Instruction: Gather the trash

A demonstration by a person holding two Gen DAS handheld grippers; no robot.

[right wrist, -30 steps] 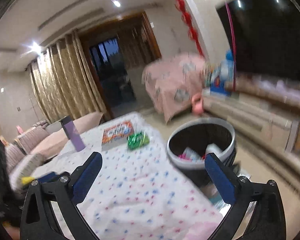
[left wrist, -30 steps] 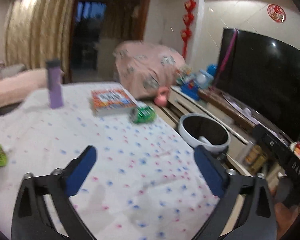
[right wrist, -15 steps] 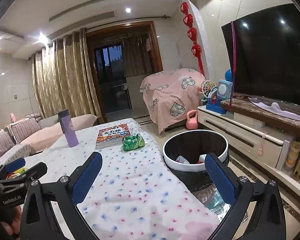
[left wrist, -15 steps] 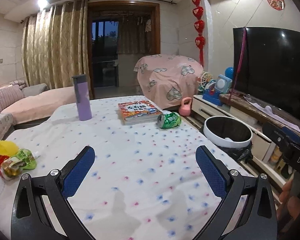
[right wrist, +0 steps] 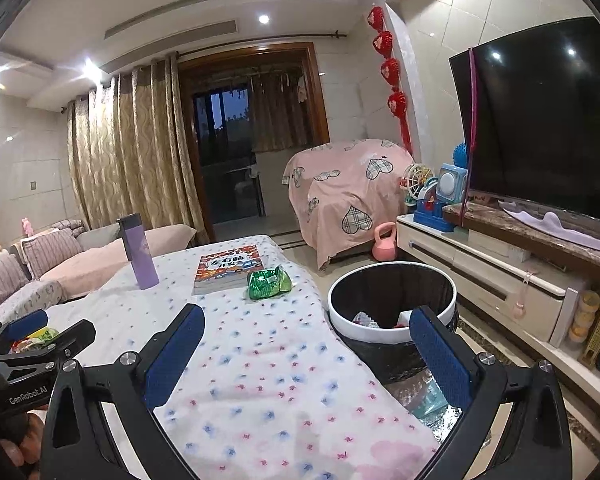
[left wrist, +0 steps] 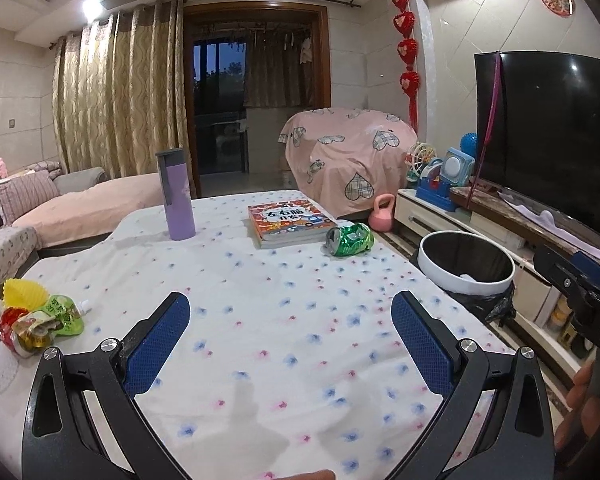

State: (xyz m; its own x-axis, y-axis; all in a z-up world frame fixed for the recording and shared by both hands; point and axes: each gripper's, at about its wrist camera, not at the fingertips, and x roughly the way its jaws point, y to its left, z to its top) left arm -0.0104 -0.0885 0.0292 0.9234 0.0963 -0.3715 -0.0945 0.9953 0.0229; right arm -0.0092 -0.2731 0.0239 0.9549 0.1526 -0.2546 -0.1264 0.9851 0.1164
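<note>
A crushed green can (left wrist: pixel 350 240) (right wrist: pixel 269 283) lies on the flowered tablecloth (left wrist: pixel 260 300) beside a book. A heap of wrappers and a yellow cup (left wrist: pixel 32 316) sits at the table's left edge. The white-rimmed black bin (left wrist: pixel 466 264) (right wrist: pixel 392 304) stands on the floor off the table's right side, with some litter inside. My left gripper (left wrist: pixel 290 330) hovers open over the near table, empty. My right gripper (right wrist: pixel 306 338) is open and empty too, above the table's right edge, with one pad in front of the bin. The left gripper (right wrist: pixel 36 336) shows at the right view's lower left.
A purple flask (left wrist: pixel 176 196) and a colourful book (left wrist: pixel 288 222) stand at the table's far end. A TV (left wrist: pixel 548 140) on a low cabinet (right wrist: pixel 484 276) runs along the right wall. A pink kettlebell (left wrist: pixel 382 214) and a covered chair (left wrist: pixel 348 160) are behind; a sofa (left wrist: pixel 60 208) lies left.
Both views have steadied from blur and tilted up towards level. The grippers stay open and empty; nothing on the table has moved.
</note>
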